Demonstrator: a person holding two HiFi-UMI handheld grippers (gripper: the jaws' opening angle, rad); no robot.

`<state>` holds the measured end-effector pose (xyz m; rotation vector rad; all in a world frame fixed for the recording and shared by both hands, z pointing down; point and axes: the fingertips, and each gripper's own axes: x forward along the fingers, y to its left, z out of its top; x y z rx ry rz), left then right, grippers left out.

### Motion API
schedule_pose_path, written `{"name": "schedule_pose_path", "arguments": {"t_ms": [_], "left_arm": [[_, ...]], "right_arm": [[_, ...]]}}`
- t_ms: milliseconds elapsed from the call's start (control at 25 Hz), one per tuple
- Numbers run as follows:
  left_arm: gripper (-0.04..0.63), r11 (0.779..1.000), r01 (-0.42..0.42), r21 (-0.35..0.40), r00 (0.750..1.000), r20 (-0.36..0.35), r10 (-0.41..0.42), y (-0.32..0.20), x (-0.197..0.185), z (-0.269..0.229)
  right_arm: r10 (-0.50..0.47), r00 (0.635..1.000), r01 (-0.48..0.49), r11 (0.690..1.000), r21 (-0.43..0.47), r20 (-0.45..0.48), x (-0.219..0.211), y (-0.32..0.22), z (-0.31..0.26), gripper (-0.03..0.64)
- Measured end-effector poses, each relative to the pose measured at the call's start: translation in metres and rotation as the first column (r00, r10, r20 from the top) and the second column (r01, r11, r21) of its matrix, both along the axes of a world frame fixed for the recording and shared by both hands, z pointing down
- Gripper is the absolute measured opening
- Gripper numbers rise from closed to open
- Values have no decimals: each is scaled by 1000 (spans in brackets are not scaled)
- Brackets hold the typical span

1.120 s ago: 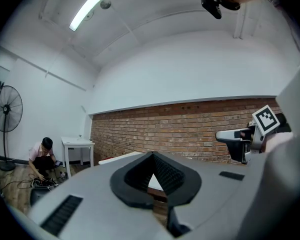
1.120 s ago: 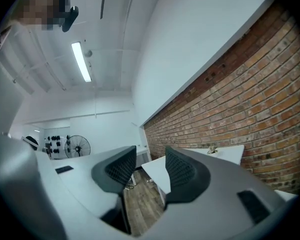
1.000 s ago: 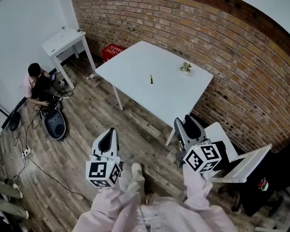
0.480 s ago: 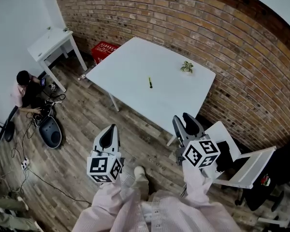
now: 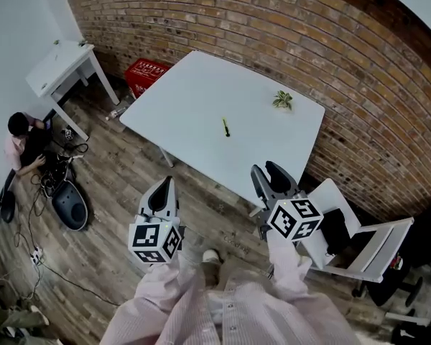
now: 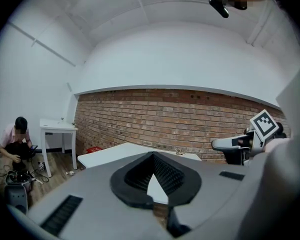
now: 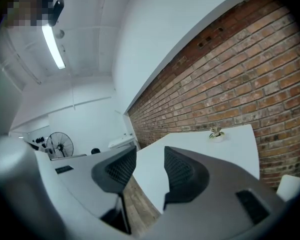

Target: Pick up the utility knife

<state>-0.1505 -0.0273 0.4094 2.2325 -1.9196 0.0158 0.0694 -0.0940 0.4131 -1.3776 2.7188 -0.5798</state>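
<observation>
The utility knife (image 5: pixel 225 126), small, yellow and black, lies near the middle of the white table (image 5: pixel 194 95) in the head view. Both grippers hang over the wood floor short of the table's near edge, well away from the knife. My left gripper (image 5: pixel 162 190) is shut, its jaws meeting in one point, with nothing in them. To its right, my right gripper (image 5: pixel 269 178) is open and empty. The left gripper view has its shut jaws (image 6: pixel 152 156) aimed at the table (image 6: pixel 115 151). The right gripper view has spread jaws (image 7: pixel 150 159) over the table (image 7: pixel 200 144). Neither gripper view shows the knife.
A small potted plant (image 5: pixel 282 100) stands at the table's far right by the brick wall (image 5: pixel 330 56). A white chair (image 5: pixel 359 243) stands right of my right gripper. A small white desk (image 5: pixel 57 67), a red crate (image 5: pixel 147 72) and a person on the floor (image 5: pixel 21 139) are at the left.
The head view has shifted closer to the table, which now sits more central. Both grippers keep the same pose; the knife has not moved on the table.
</observation>
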Motion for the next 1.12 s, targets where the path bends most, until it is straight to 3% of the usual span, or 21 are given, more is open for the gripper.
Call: {"name": "schedule_pose_path", "arguments": {"t_ms": [640,1120], "left_arm": [[-8,996,-39,-78,998,-51,35,-66,-25,37],[-8,979,-86,-184,992,-109,67,-161,-43,75]], "right_arm": [[-24,999,20,995,-97,-36,-45,-64,36,164],[-44,996,27,976,-217,-73,-79,-150,78,164]]}}
